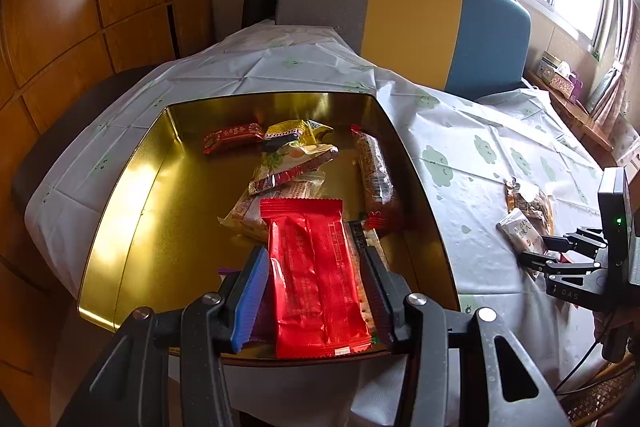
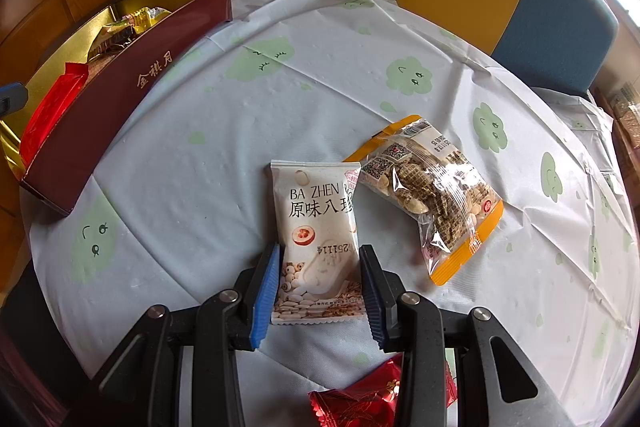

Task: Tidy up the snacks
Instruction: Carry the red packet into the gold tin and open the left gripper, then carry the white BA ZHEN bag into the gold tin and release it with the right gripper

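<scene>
Landmark: gold-lined tin (image 1: 132, 211), maroon outside, on the clouded tablecloth (image 2: 320, 75).
Left gripper (image 1: 316, 291): over tin's near edge, clamped on red packet (image 1: 316, 267).
Right gripper (image 2: 318, 287): right of tin, closed on white packet (image 2: 316, 227).
Orange-edged nut bag (image 2: 432, 195): beside white packet, farther from tin.

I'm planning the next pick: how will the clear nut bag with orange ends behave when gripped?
The nut bag looks crinkly and loose-filled, so it will probably sag and shift. Its glossy film may slip. It lies flat on the tablecloth, so rolling seems unlikely.
</scene>
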`<state>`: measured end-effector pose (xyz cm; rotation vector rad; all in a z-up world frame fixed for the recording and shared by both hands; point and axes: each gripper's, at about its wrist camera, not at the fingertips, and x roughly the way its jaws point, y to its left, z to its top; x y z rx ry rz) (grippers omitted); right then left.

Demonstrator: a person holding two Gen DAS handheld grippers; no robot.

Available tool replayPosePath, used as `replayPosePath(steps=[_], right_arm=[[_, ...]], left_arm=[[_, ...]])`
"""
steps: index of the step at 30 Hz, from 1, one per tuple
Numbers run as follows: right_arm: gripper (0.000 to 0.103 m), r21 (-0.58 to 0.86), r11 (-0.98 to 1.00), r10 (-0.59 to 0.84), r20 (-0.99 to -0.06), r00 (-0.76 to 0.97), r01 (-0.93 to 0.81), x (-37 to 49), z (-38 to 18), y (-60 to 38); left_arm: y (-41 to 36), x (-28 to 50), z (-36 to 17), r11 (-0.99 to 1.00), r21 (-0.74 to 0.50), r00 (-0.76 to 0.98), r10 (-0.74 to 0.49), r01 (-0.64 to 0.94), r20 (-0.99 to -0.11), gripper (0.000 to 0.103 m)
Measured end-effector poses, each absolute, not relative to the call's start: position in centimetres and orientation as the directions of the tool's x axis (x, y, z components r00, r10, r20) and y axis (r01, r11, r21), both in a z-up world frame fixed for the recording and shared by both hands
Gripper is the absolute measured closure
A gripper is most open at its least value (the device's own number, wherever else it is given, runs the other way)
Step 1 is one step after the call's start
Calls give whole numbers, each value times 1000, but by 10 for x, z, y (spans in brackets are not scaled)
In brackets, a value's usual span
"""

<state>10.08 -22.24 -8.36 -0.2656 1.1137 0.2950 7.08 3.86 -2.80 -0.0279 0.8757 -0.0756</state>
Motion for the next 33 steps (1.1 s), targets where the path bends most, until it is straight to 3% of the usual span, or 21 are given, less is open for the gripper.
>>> replayPosePath(steps=[33], right_arm=[[64, -70, 941, 79, -907, 414, -332, 101, -84, -222]], left_arm=[[77, 67, -30, 997, -72, 660, -32, -34, -751, 56]])
